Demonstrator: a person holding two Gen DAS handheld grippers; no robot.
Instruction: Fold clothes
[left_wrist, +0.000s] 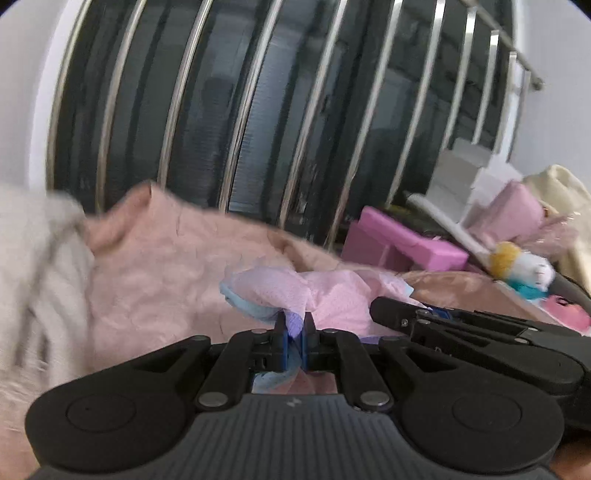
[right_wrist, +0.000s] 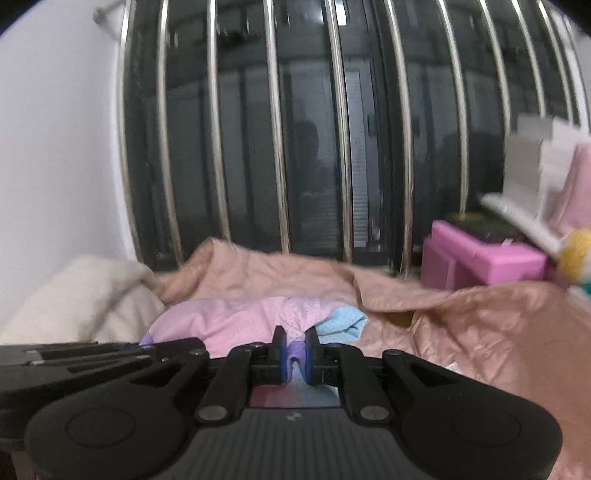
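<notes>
Thin, soft, light pastel garment (left_wrist: 332, 295), limp and prone to sagging, bunched over the pink bedspread (left_wrist: 155, 266). Left hand-held gripper (left_wrist: 295, 332) and right hand-held gripper (right_wrist: 297, 354) both clamped on its edge; best held at corners, kept taut.

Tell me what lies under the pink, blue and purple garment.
Under the garment spreads a peach bedcover, visible around it. The garment and both grippers cover whatever lies directly beneath.
</notes>
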